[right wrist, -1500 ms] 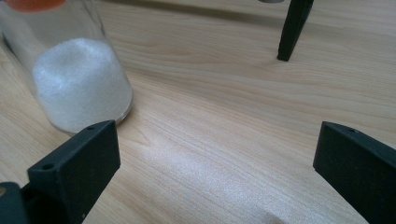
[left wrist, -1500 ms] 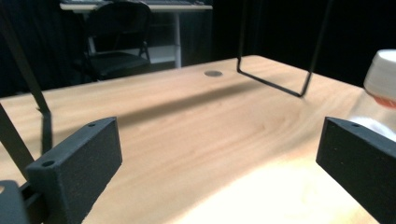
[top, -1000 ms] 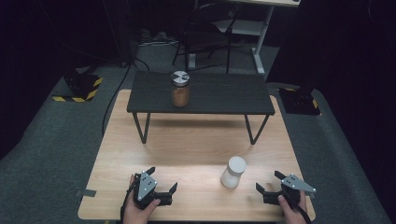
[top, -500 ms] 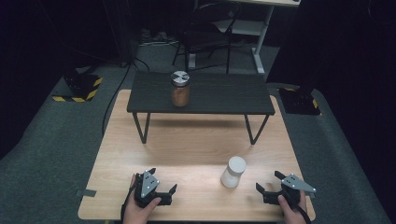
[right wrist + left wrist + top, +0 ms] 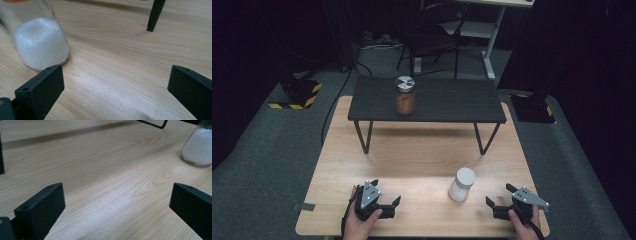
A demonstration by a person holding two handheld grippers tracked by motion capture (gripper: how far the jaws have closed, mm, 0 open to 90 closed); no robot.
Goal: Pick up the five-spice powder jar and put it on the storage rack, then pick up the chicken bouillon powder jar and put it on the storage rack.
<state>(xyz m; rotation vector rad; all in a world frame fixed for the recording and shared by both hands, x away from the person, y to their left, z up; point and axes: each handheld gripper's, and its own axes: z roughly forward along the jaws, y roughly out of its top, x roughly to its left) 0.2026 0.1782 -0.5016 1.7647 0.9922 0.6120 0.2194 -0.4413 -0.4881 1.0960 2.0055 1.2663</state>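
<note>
Since half a second ago the left gripper (image 5: pixel 388 200) has turned a little, its jaws now pointing more toward the white jar (image 5: pixel 461 184), while the right gripper (image 5: pixel 500 198) and both jars stay where they were. Both grippers rest low on the wooden table (image 5: pixel 422 155) with jaws spread wide and empty. The white jar, part-filled with white grains, stands upright between them, nearer the right gripper; a brown-filled jar (image 5: pixel 405 95) with a metal lid stands on the dark shelf (image 5: pixel 452 102) behind.

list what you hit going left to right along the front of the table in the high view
left gripper → white jar → right gripper
</note>
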